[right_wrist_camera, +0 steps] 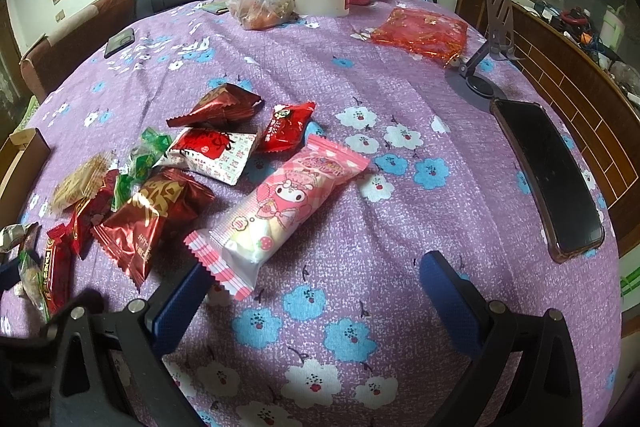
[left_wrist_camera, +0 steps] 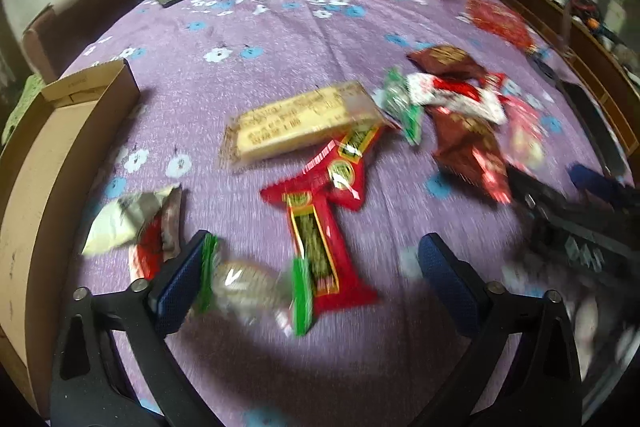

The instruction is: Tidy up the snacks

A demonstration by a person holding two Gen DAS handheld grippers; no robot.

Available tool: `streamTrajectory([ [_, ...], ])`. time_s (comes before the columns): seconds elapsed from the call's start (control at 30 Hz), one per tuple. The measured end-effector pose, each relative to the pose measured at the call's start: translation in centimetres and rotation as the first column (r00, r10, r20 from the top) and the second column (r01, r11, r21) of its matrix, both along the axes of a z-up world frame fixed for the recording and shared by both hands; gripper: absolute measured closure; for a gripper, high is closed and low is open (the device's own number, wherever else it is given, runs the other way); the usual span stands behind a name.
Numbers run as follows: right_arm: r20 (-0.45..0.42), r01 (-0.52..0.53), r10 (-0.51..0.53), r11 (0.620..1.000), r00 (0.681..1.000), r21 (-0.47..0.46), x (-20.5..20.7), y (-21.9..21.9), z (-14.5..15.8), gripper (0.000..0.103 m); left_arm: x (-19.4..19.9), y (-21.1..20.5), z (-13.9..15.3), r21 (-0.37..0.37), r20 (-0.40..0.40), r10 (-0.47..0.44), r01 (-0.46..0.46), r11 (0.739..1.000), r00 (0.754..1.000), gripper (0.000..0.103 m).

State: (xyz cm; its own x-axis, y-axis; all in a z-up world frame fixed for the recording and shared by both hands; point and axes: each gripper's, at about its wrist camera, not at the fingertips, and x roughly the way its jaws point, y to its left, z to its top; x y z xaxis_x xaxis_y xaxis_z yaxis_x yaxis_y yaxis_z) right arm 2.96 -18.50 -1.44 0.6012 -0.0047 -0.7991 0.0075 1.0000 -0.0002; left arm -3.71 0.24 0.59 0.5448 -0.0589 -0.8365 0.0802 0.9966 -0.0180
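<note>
Left wrist view smeared by motion blur, print on the tan wafer pack [left_wrist_camera: 304,119] unreadable, cardboard box [left_wrist_camera: 44,163] left of it cut off by the frame edge, green-ended candy [left_wrist_camera: 248,287] partly behind a blue finger pad [left_wrist_camera: 180,283], black gear [left_wrist_camera: 580,227] far right indistinct

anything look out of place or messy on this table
The snacks lie scattered and overlapping on the purple cloth instead of in the cardboard box, which looks bare where visible. Two red packets cross each other, and a yellow packet overlaps one. A phone lies near the table edge.
</note>
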Motion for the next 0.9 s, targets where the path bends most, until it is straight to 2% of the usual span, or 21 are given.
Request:
streamTrajectory([
  [0.1,-0.009,-0.003,0.003,1.0,1.0,-0.002,0.1,0.0,0.0,0.0,-2.3,1.6,1.9,-0.082,0.065,-0.023,0.028,0.996,0.998,0.008],
  [0.17,-0.016,-0.011,0.011,1.0,1.0,0.0,0.1,-0.1,0.0,0.0,-4.2,3.1,4.2,-0.107,0.159,-0.01,0.027,0.994,0.987,0.008],
  [0.23,-0.022,-0.026,0.026,1.0,0.999,-0.001,-0.1,0.0,0.0,0.0,-6.3,4.6,7.3,-0.102,0.271,0.009,0.019,0.995,0.963,0.008],
  [0.27,-0.023,-0.034,0.034,0.999,0.999,-0.002,-0.2,0.0,0.0,0.0,-7.7,5.8,9.3,-0.101,0.345,0.024,0.011,0.995,0.938,0.008],
  [0.37,-0.021,-0.052,0.052,0.999,0.998,-0.003,-0.6,0.0,0.0,0.0,-10.3,9.1,13.3,-0.122,0.468,0.066,-0.009,0.993,0.881,0.008],
  [0.4,-0.023,-0.058,0.058,0.998,0.998,-0.011,-0.9,0.1,0.1,0.003,-10.8,10.2,14.0,-0.134,0.473,0.078,-0.016,0.991,0.878,0.008],
  [0.43,-0.01,-0.057,0.056,0.998,0.998,-0.024,-1.3,0.0,0.3,0.01,-11.2,11.6,14.8,-0.154,0.461,0.095,-0.026,0.988,0.882,0.008],
  [0.5,0.058,-0.046,0.047,0.999,0.997,-0.029,-2.7,-0.4,1.6,0.012,-11.5,13.9,15.1,-0.186,0.428,0.129,-0.052,0.981,0.894,0.008],
  [0.57,0.137,-0.05,0.044,0.998,0.99,0.044,-4.4,-1.4,3.6,0.012,-11.9,15.7,15.0,-0.206,0.419,0.165,-0.083,0.975,0.893,0.008],
  [0.67,0.203,-0.063,0.038,0.991,0.978,0.118,-5.7,-2.5,6.1,0.012,-12.6,17.0,14.1,-0.211,0.433,0.175,-0.089,0.973,0.884,0.008],
  [0.8,0.189,-0.08,0.044,0.979,0.981,0.188,-5.3,-3.1,7.0,0.013,-12.8,17.1,12.5,-0.237,0.433,0.177,-0.079,0.968,0.884,0.008],
  [0.9,0.155,-0.065,0.043,0.987,0.987,0.145,-4.1,-2.1,6.1,0.023,-12.1,16.6,11.6,-0.251,0.386,0.162,-0.065,0.966,0.908,0.008],
])
